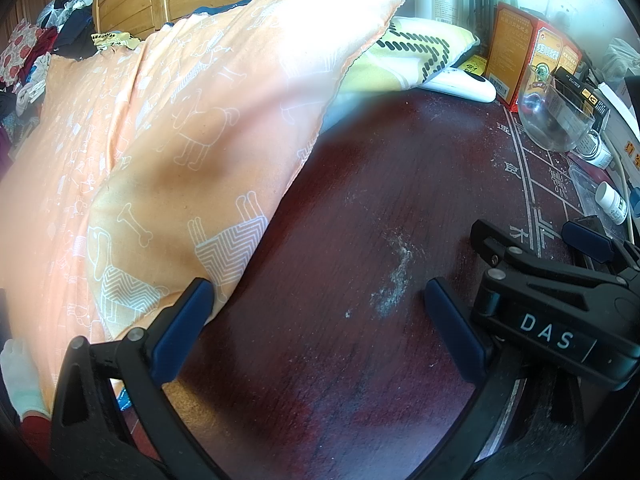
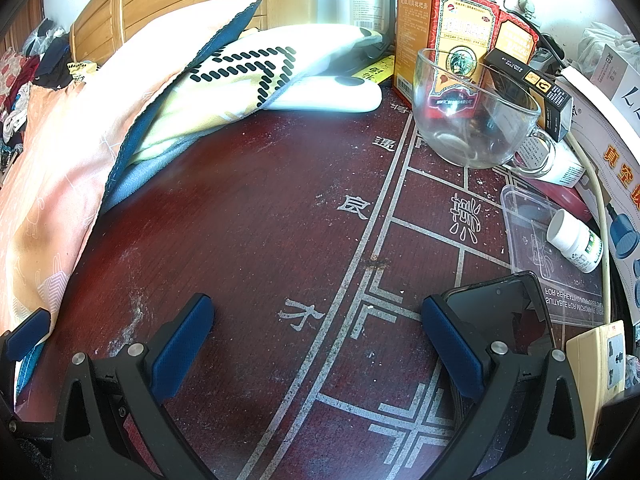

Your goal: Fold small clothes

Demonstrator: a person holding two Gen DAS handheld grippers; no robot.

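Note:
My left gripper (image 1: 320, 320) is open and empty over the dark red table (image 1: 360, 208). Its left finger touches or overlaps the edge of an orange pillow (image 1: 180, 128) that hangs over the table's left side. My right gripper (image 2: 318, 336) is open and empty above the table (image 2: 260, 220); it also shows at the right edge of the left wrist view (image 1: 536, 248). A pile of small clothes (image 1: 32, 60) lies far off on the bed at the upper left, also seen in the right wrist view (image 2: 20, 80). No garment lies on the table.
A yellow-white cushion (image 2: 248, 76), a white remote-like device (image 2: 332, 98), a glass cup (image 2: 472, 112), red boxes (image 2: 448, 36), a pill bottle (image 2: 576, 240), a clear plastic lid (image 2: 536, 240), a black phone (image 2: 504, 312) and a power strip (image 2: 600, 364) crowd the table's back and right.

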